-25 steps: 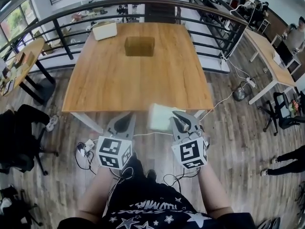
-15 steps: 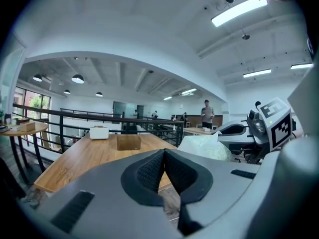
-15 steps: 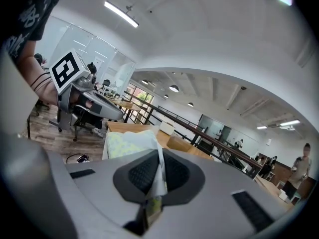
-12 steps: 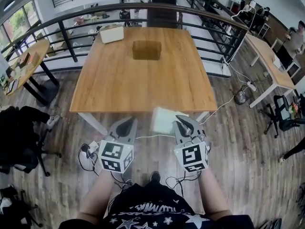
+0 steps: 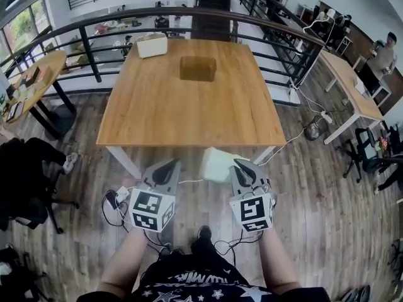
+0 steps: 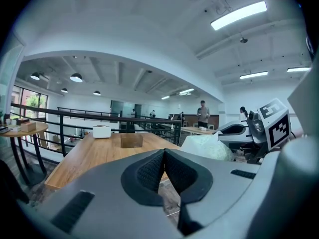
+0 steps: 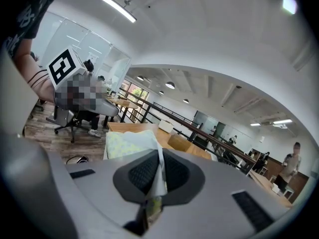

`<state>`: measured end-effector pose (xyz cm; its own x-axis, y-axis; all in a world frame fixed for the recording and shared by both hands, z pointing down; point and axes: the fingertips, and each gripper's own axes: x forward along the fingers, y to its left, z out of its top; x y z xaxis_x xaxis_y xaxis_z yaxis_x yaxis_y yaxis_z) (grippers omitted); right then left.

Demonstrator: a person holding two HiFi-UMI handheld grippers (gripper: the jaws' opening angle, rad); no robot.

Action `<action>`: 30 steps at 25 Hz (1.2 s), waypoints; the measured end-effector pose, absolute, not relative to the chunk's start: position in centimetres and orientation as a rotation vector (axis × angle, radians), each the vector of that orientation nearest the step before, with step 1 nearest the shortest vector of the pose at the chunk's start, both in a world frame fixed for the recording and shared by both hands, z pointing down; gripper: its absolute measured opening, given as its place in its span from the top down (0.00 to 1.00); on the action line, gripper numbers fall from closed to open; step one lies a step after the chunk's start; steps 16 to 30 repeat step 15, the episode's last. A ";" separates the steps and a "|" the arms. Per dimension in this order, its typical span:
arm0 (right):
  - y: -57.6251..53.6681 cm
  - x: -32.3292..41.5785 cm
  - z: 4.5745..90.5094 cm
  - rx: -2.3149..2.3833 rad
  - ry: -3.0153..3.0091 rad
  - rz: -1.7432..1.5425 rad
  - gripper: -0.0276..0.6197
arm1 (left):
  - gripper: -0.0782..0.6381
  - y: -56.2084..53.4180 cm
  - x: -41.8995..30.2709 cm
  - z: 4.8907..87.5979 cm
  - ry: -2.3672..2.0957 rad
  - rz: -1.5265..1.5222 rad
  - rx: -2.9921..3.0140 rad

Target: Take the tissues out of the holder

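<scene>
The brown tissue holder stands on the far half of the wooden table; it also shows in the left gripper view as the holder and in the right gripper view as the holder. My right gripper is shut on a pale tissue pack, held in the air just short of the table's near edge. In its own view the right gripper pinches a flap of the tissue pack. My left gripper hangs beside it; the left gripper is shut with nothing in it.
A white box sits at the table's far left corner. A black railing runs behind and along the table. Cables lie on the wood floor below my grippers. Other desks, chairs and people stand at both sides.
Both grippers, with the tissue pack in the right one, have drawn back from the table's near edge. The table looks slightly farther off. Neither gripper's jaws have changed.
</scene>
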<state>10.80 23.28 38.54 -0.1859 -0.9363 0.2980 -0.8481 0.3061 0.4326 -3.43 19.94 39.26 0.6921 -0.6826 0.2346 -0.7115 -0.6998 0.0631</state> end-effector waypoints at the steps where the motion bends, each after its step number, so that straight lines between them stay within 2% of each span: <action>1: 23.5 10.5 38.5 1.591 -2.067 -0.226 0.93 | 0.88 20.1 -3.9 39.2 -1.136 0.288 2.756; 15: 29.6 7.2 38.7 1.647 -2.009 -0.197 0.93 | 0.88 25.6 -7.2 39.3 -1.072 0.277 2.799; 30: 29.6 7.2 38.7 1.647 -2.009 -0.197 0.93 | 0.88 25.6 -7.2 39.3 -1.072 0.277 2.799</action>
